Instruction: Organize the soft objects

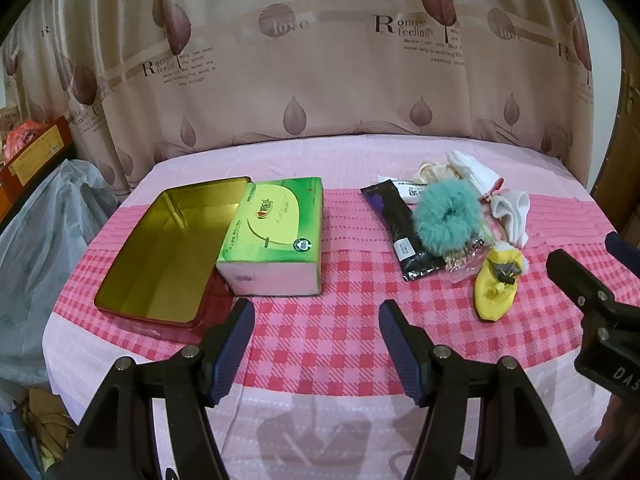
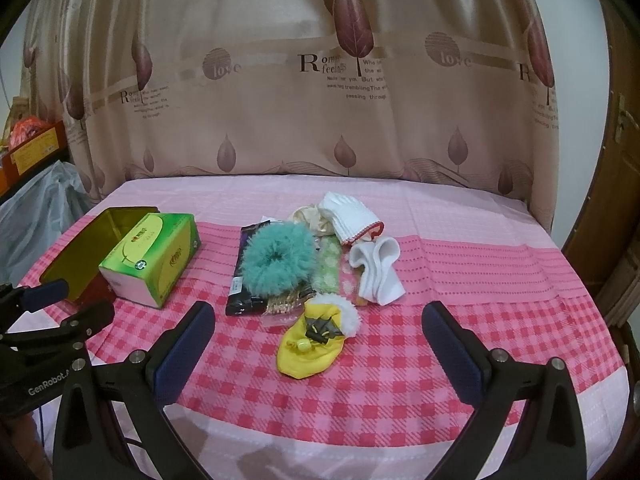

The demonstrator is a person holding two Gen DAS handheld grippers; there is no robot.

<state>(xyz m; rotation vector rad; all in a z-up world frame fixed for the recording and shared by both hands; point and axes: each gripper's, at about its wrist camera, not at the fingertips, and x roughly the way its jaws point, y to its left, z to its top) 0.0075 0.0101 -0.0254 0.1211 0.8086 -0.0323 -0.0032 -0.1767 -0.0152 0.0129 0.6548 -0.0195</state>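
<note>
Right tool [image 2: 318, 334] agape just before yellow sock [image 2: 310, 354]

1. This is a home, most likely a bedroom: a bed [image 1: 320, 360] covered in a pink checked sheet fills the near view.
2. A satin curtain [image 1: 320, 60] printed with leaves and "love" hangs along the far side.
3. A wooden door [image 2: 616, 200] with a handle stands at the right.
4. Bags and boxes [image 1: 32, 152] pile up at the far left.
</note>
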